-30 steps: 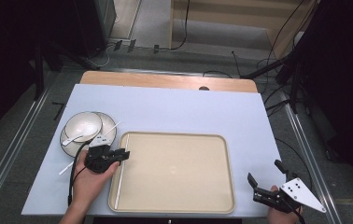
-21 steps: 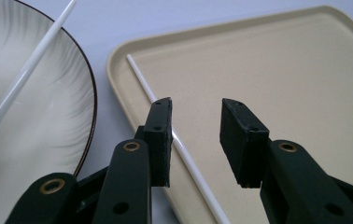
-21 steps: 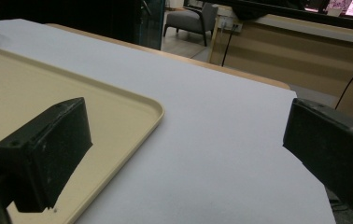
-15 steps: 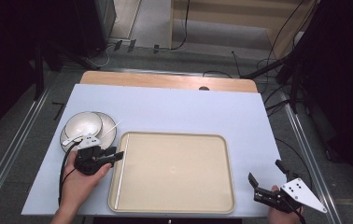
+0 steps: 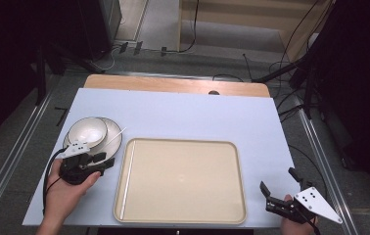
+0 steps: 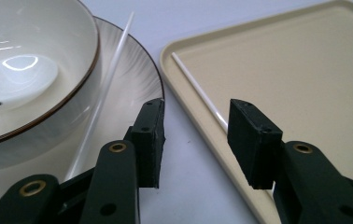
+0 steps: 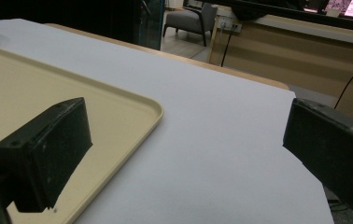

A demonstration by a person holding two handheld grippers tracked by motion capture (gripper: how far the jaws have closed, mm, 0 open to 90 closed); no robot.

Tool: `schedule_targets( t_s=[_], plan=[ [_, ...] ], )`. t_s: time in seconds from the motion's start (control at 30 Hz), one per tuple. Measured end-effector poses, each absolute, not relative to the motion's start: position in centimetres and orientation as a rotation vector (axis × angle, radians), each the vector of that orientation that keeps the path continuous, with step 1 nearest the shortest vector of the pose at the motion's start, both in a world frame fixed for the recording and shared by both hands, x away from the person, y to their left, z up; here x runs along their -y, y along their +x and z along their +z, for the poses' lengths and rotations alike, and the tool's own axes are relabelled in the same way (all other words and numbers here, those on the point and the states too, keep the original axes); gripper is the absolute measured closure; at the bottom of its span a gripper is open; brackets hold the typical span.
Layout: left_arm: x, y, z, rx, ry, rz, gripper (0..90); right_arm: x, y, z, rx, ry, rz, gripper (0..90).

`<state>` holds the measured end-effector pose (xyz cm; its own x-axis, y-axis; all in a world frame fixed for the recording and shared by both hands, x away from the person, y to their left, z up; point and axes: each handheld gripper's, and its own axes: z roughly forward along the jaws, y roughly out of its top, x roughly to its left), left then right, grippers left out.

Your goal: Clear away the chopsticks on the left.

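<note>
A white bowl point(image 5: 87, 131) point(image 6: 25, 74) sits on a ribbed plate point(image 5: 110, 144) point(image 6: 135, 77) at the table's left. One thin white stick point(image 5: 113, 137) point(image 6: 104, 93) leans across the plate's rim. A second stick point(image 5: 129, 166) point(image 6: 198, 91) lies inside the beige tray point(image 5: 183, 196) point(image 6: 296, 65), along its left wall. My left gripper point(image 5: 103, 159) point(image 6: 195, 135) hovers over the gap between plate and tray. Its jaws have just been opening and stand open with nothing between them. My right gripper point(image 5: 277, 180) point(image 7: 188, 154) is wide open, low by the tray's near right corner point(image 7: 132, 109).
The light blue table top point(image 5: 193, 115) ends in a wooden strip point(image 5: 173, 84) at the far side. Cables and dark stands crowd the floor beyond. Metal rails point(image 5: 16, 147) run along both sides of the table.
My left gripper has drawn back to the left, off the tray's left edge toward the plate, and its jaws stand wider. The right gripper has stayed put.
</note>
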<state>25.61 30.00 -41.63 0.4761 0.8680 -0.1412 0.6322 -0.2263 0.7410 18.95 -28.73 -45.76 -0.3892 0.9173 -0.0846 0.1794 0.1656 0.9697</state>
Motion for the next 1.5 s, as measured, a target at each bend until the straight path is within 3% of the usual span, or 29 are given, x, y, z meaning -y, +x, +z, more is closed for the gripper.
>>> schedule_targets(
  t_s=[0.9,1.5],
  plan=[
    [-34.2,25.5,-42.0,-1.386,1.969,0.452,65.0,28.8,19.0,-45.8,-1.713,1.052,1.277,1.4],
    [-34.3,26.3,-43.1,-1.429,1.995,0.421,79.3,28.7,19.0,-45.8,-1.715,1.049,1.276,1.4]
  ],
)
